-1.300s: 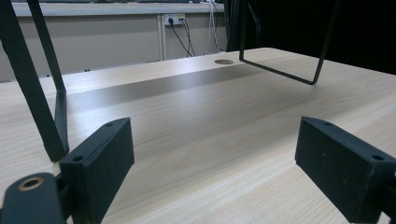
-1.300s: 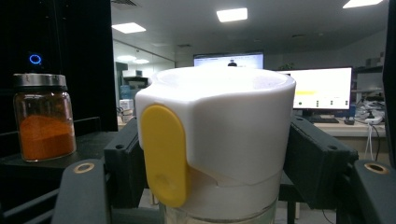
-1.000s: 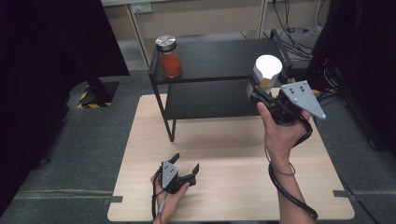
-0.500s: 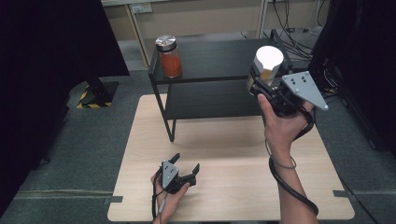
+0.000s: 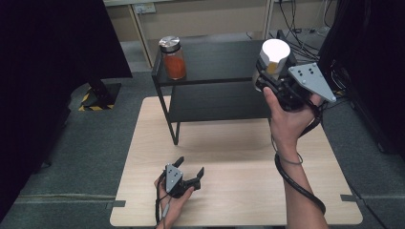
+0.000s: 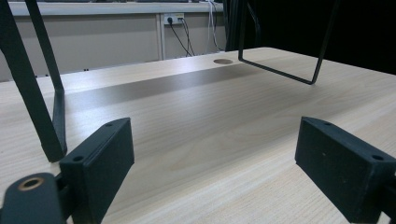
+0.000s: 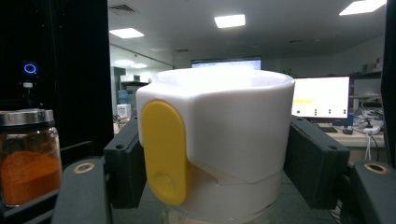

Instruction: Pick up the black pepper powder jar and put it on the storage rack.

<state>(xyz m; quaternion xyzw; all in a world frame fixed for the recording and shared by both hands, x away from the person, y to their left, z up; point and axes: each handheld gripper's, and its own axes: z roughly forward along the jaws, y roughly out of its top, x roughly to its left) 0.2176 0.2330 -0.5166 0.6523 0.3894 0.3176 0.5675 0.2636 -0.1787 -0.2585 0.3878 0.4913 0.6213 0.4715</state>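
My right gripper (image 5: 268, 76) is shut on a jar with a white lid and yellow tab (image 5: 274, 55), held in the air over the right end of the black two-tier shelf (image 5: 215, 81). In the right gripper view the white lid (image 7: 219, 126) sits squeezed between both black pads (image 7: 126, 163). A glass jar of orange powder with a metal lid (image 5: 173, 58) stands on the shelf's top tier at the left, also seen as the orange jar (image 7: 28, 158). My left gripper (image 5: 190, 172) rests low on the wooden table (image 5: 229, 157) near its front edge, open and empty.
The shelf's thin black legs (image 6: 42, 93) stand close ahead of the left gripper (image 6: 210, 163). Its lower tier (image 5: 215, 102) is bare. Dark curtains hang at the left and right. Cables lie on the floor behind the shelf.
The right gripper has risen with the white-lidded jar and shifted slightly toward the far side over the shelf top. The left gripper has stayed put.
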